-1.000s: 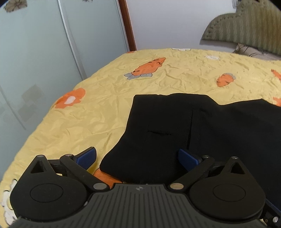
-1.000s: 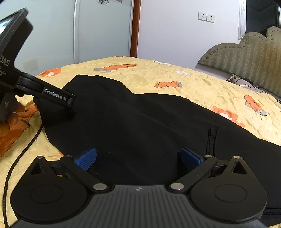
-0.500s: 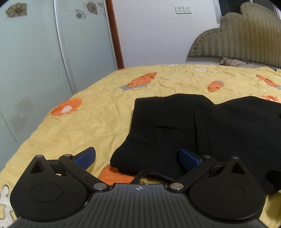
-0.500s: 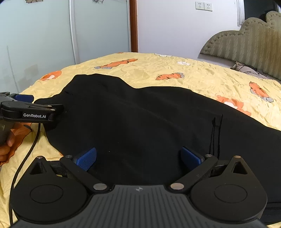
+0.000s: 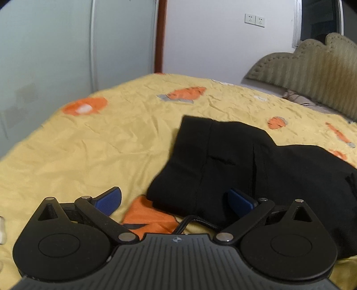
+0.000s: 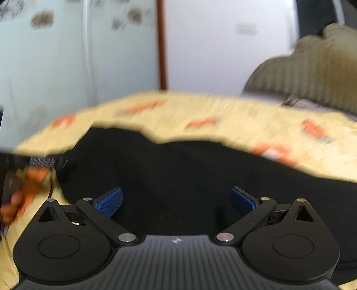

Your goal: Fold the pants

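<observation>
While wide open and empty, both hand-held grippers [image 5: 175, 199] [image 6: 176, 200] above black pants [image 5: 234, 169].

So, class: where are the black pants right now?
The pants lie on the yellow bedsheet, right of centre in the left wrist view, just ahead of both open grippers.

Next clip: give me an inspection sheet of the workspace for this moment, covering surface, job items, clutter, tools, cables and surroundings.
Surface: yellow bedsheet with orange carrot prints, wrinkled.
Job's things: black pants lying flat on the sheet, partly folded, waist end toward the left.
Clutter: nothing seen.
Tools: left tool open, holding nothing, at the pants' near edge; right tool open, holding nothing, above the pants; the right view is blurred.
Cables: black braided cable by the left tool.
Surroundings: frosted sliding doors, white wall with sockets, padded headboard.
</observation>
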`<state>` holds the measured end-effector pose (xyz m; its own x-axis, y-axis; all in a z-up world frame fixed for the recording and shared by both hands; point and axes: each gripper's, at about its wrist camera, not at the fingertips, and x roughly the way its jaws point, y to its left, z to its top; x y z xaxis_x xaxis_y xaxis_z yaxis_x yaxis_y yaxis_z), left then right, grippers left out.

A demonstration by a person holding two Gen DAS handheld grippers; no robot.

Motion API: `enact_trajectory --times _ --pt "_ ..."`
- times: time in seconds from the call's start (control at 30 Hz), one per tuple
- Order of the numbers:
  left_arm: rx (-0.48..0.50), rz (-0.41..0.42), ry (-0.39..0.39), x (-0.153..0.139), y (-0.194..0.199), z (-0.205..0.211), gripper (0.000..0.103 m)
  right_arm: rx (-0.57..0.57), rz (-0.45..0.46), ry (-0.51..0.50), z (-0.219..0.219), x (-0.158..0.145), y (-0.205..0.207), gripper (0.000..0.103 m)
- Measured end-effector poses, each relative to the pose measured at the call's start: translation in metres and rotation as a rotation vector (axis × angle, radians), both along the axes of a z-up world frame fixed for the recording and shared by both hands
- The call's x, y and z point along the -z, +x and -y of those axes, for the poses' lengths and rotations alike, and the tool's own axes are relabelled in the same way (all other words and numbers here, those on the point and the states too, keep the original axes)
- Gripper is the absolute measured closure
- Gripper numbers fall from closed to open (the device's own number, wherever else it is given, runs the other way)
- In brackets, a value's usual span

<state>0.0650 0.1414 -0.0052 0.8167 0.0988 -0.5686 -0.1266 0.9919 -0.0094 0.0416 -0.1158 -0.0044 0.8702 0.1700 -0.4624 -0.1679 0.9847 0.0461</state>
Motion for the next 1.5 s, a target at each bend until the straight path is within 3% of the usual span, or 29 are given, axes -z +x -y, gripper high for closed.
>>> enact_trajectory --times 0.13,0.23,0.37,0.5,0.57,0.63,0.77,0.9,0.97,1.0,1.07,1.13,1.3,1.37,1.5 --pt "0.026 0.054 0.138 -0.017 -0.009 0.022 0.001 0.131 0.069 0.011 0.074 -0.020 -0.010 0.000" --pt "0.108 0.087 0.213 -0.028 -0.012 0.050 0.000 0.279 -0.013 0.126 0.142 -0.018 -0.011 0.000" --pt "0.253 0.083 0.200 -0.035 -0.011 0.100 0.000 0.426 -0.097 0.442 0.226 -0.001 -0.024 0.000" --pt "0.403 0.049 0.154 -0.037 -0.005 0.156 0.000 0.532 -0.095 0.508 0.265 0.004 -0.047 0.000" --pt "0.474 0.039 0.161 -0.031 -0.005 0.186 0.000 0.542 -0.081 0.469 0.274 0.005 -0.061 0.000" --pt "0.521 0.041 0.198 -0.027 -0.007 0.213 0.000 0.536 -0.080 0.367 0.273 0.003 -0.074 0.000" --pt "0.583 0.051 0.256 -0.016 -0.011 0.260 0.000 0.443 -0.070 0.110 0.255 0.004 -0.101 0.000" --pt "0.615 0.073 0.261 -0.011 -0.011 0.293 0.000 0.330 -0.035 -0.032 0.238 0.009 -0.119 0.002" --pt "0.629 0.087 0.244 -0.008 -0.012 0.307 0.000 0.288 -0.027 -0.112 0.225 0.012 -0.118 0.012" --pt "0.630 0.091 0.243 -0.004 -0.011 0.313 0.000 0.270 -0.034 -0.124 0.221 0.013 -0.116 0.014" --pt "0.613 0.091 0.256 0.005 -0.008 0.325 0.000 0.242 -0.058 -0.110 0.218 0.017 -0.108 0.032" --pt "0.593 0.072 0.260 0.014 -0.005 0.328 0.000 0.236 -0.085 -0.091 0.217 0.020 -0.103 0.042" --pt "0.578 0.052 0.200 0.023 -0.002 0.319 0.000 0.221 -0.093 -0.024 0.224 0.021 -0.101 0.053" --pt "0.580 0.039 0.188 0.024 0.001 0.319 0.000 0.213 -0.102 0.005 0.226 0.021 -0.101 0.070" --pt "0.580 0.029 0.174 0.024 0.002 0.319 0.000 0.220 -0.095 0.001 0.220 0.015 -0.105 0.088"
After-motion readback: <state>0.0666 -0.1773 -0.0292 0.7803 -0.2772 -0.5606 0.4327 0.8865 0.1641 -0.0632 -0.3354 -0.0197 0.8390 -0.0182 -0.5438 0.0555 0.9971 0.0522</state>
